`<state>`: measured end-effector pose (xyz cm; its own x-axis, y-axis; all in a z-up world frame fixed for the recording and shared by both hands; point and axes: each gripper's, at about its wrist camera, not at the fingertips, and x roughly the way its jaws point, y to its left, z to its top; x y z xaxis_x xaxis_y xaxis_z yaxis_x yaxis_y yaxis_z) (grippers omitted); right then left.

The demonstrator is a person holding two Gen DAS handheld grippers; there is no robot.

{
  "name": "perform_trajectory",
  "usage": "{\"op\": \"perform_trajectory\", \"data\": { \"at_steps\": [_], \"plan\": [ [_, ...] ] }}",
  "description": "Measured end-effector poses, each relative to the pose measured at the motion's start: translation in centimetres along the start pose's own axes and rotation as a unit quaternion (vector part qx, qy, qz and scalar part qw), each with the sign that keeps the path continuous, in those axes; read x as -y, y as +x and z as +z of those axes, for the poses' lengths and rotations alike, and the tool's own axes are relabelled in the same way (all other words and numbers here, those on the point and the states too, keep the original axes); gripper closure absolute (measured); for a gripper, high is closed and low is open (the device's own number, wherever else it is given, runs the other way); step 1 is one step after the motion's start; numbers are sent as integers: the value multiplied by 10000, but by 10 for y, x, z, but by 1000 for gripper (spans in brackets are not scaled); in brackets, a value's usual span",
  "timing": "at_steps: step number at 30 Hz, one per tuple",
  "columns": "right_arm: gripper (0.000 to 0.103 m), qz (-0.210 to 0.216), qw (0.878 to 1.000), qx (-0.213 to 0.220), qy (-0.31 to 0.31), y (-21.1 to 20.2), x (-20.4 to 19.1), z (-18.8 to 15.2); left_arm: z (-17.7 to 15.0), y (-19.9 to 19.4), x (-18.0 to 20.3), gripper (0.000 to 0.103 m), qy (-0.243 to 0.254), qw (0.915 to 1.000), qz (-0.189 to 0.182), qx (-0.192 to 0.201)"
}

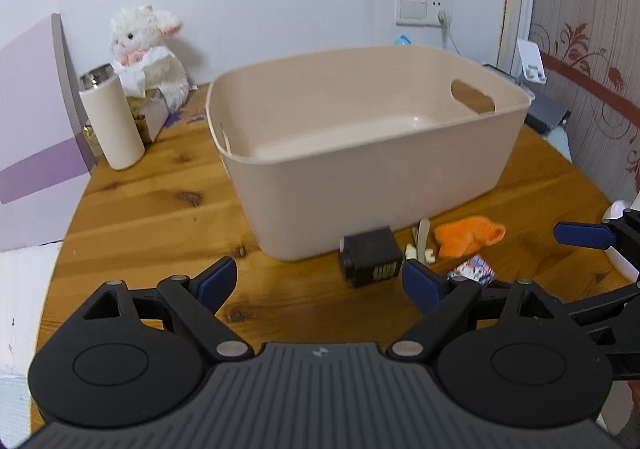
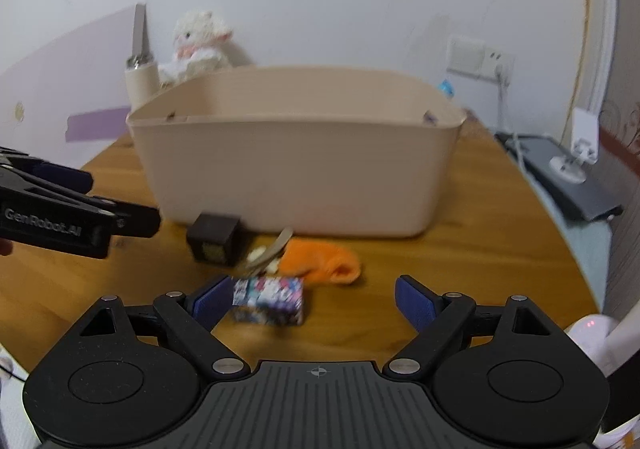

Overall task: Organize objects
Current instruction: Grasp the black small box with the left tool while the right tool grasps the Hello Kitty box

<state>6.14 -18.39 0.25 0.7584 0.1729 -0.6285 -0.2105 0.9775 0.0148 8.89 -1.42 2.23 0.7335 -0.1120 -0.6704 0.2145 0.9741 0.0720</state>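
A beige plastic bin stands on the round wooden table; its inside looks empty. In front of it lie a dark brown cube, a small beige clip, an orange cloth and a colourful printed box. My left gripper is open and empty, just before the cube. My right gripper is open, and the printed box lies by its left finger. The right gripper also shows in the left wrist view.
A white plush toy, a cream tumbler and a gold-wrapped box stand at the table's back left. A lilac panel leans at the left. A wall socket with a cable is behind the bin. A grey device lies at right.
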Motion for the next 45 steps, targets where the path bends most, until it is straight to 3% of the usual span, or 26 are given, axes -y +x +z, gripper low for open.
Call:
{"op": "perform_trajectory", "data": {
  "at_steps": [7, 13, 24, 29, 32, 33, 36, 37, 38, 45],
  "plan": [
    [13, 186, 9991, -377, -15, 27, -14, -12, -19, 29, -5, 10, -99, 9991, -104, -389],
    [14, 69, 9992, -396, -45, 44, -21, -14, -20, 41, -6, 9, -195, 9990, -159, -379],
    [37, -171, 9996, -196, 66, 47, -9, -10, -11, 66, 7, 8, -417, 9980, -295, -362],
    [47, -238, 9996, -133, 115, 49, -3, -9, -5, 81, 15, 8, -612, 9974, -164, -347],
    [55, -209, 9996, -105, 161, 49, 0, -8, -3, 87, 11, 16, -781, 9959, -217, -394],
    [55, -207, 9996, -100, 162, 49, 1, -8, -3, 86, 10, 23, -784, 9961, -186, -348],
    [56, -191, 9997, -101, 138, 49, 1, -7, -3, 85, 8, 30, -718, 9967, -227, -313],
    [56, -187, 9997, -109, 131, 49, 1, -7, -4, 84, 7, 35, -680, 9969, -263, -299],
    [56, -189, 9997, -118, 132, 48, 1, -6, -4, 82, 7, 49, -608, 9972, -323, -280],
    [56, -189, 9997, -40, 118, 34, 1, -7, -9, 69, 1, 51, -438, 9973, -466, -362]
  ]
}}
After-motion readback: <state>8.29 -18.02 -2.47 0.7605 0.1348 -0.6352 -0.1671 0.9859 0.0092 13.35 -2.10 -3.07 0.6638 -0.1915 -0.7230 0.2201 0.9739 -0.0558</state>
